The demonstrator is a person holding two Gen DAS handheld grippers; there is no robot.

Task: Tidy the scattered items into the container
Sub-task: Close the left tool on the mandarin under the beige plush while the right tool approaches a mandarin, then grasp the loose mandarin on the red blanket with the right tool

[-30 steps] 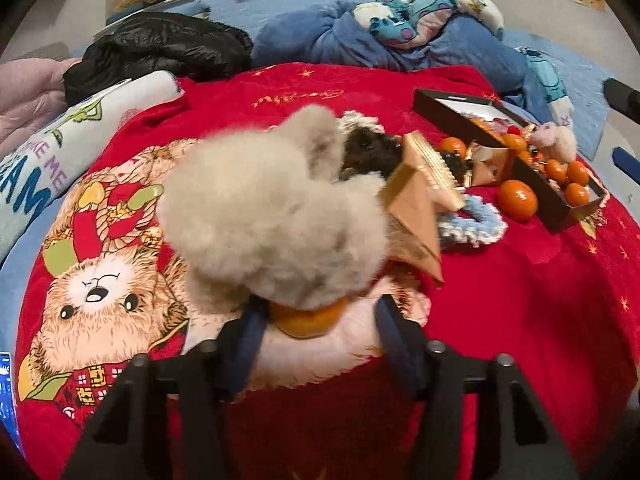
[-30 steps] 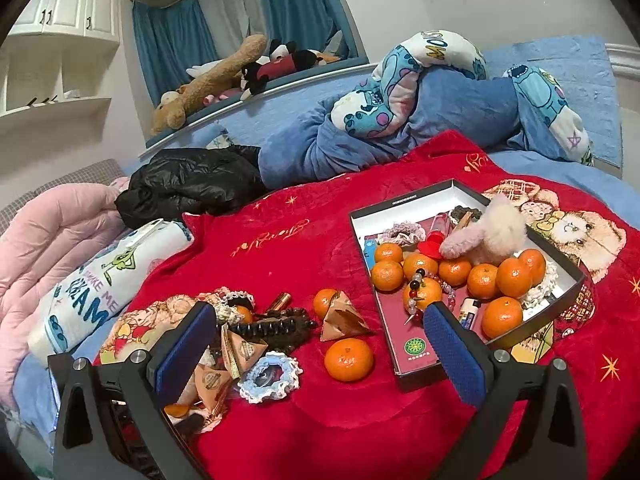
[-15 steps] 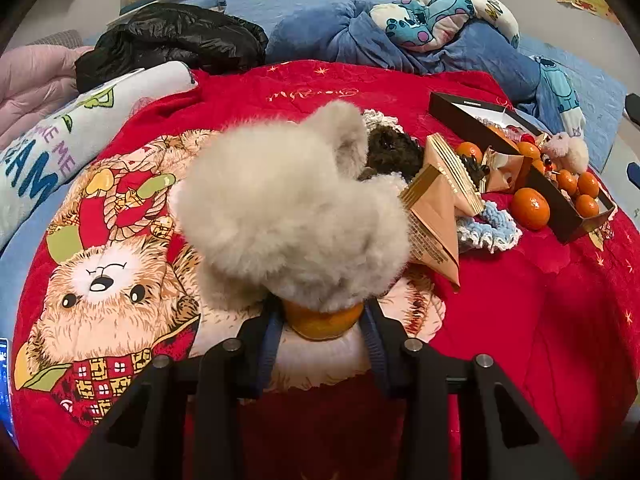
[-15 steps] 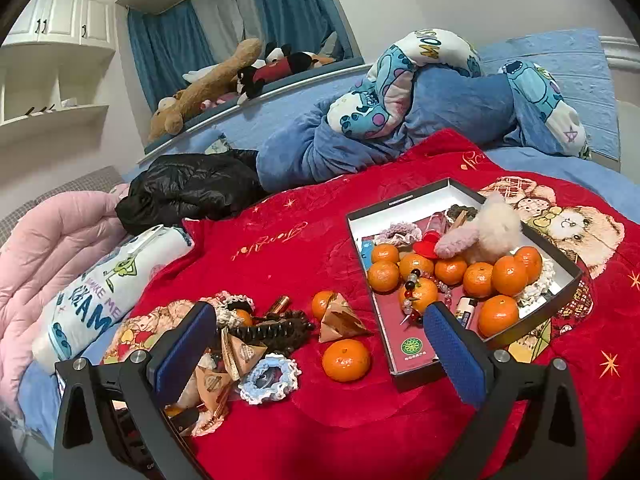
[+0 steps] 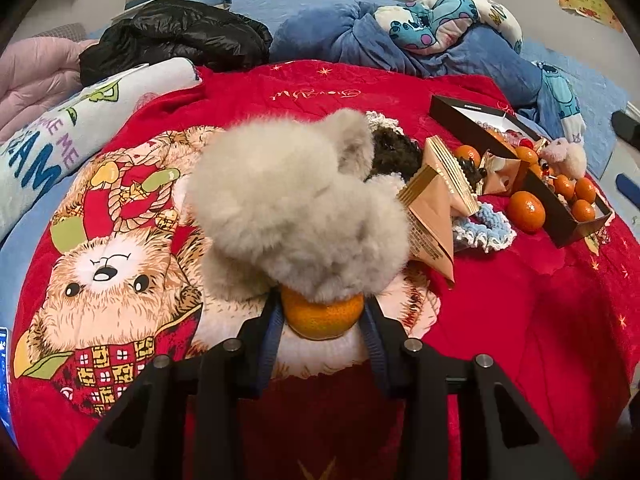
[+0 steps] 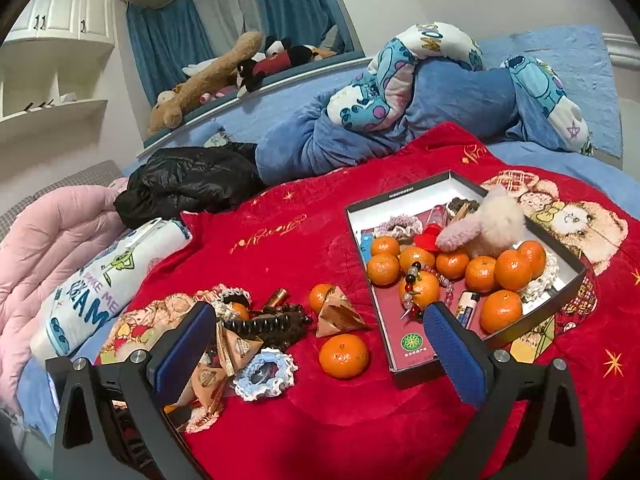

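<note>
Lying far left of the black box point(image 6: 404, 196), a white rolled blanket point(image 6: 100, 280) shows blue letters "AM" and purple "ME". Left of the box, the left hand-held gripper point(image 5: 322, 312) tips downward; its jaws have just been closing and now squeeze an orange mandarin point(image 5: 322, 318) under a grey fluffy toy point(image 5: 296, 208), on the red blanket point(image 5: 520, 320). One more mandarin point(image 6: 344, 355) lies just left of the box. Just in front of the box, the right hand-held gripper point(image 6: 320, 354) hangs wide apart, holding nothing. Small white print on the box rim is too tiny to read.
</note>
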